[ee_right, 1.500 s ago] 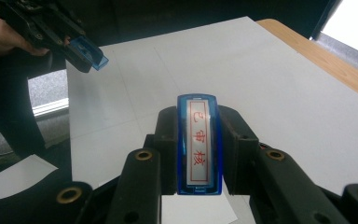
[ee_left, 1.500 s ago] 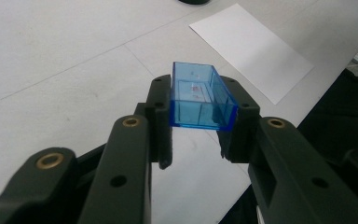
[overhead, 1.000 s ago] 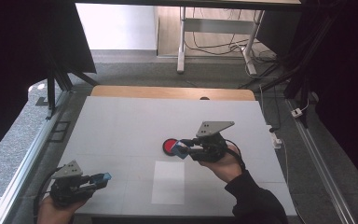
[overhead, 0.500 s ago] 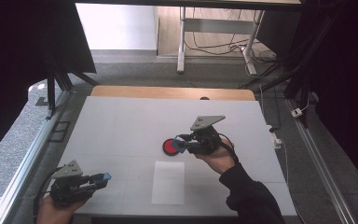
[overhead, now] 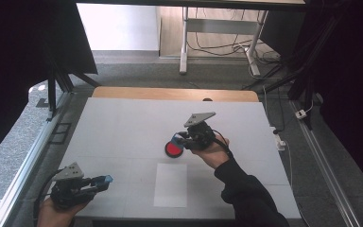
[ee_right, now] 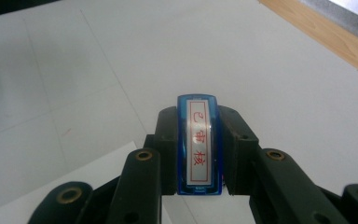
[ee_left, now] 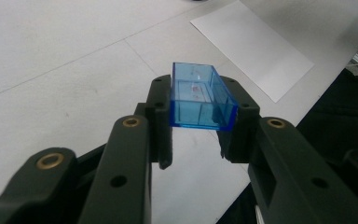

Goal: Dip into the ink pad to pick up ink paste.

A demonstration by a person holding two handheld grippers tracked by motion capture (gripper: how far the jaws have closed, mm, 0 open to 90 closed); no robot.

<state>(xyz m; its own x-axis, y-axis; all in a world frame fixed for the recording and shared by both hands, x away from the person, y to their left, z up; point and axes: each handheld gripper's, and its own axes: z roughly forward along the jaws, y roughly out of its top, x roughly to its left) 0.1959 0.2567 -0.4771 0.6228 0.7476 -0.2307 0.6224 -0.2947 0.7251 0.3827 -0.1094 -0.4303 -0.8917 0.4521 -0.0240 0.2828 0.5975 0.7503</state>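
My right gripper (overhead: 177,140) is shut on a blue stamp (ee_right: 199,144) whose white label with red characters faces its camera. In the high view its tip is at the far right edge of a round red ink pad (overhead: 173,150) on the white table; I cannot tell whether they touch. My left gripper (overhead: 103,180) stays near the table's front left corner, shut on a clear blue rectangular cap (ee_left: 200,95) whose open side points away from the jaws. A white sheet of paper (overhead: 171,185) lies in front of the pad, between the two hands.
The white table (overhead: 123,127) has a wooden strip (overhead: 170,93) along its far edge. Metal rails run down both sides, and cables lie on the floor beyond. The paper (ee_left: 254,46) lies ahead of the left gripper, and its corner (ee_right: 98,182) sits under the right gripper.
The right gripper with the stamp has shifted left and a little farther across the table, closer over the red pad. The left gripper has stayed still.
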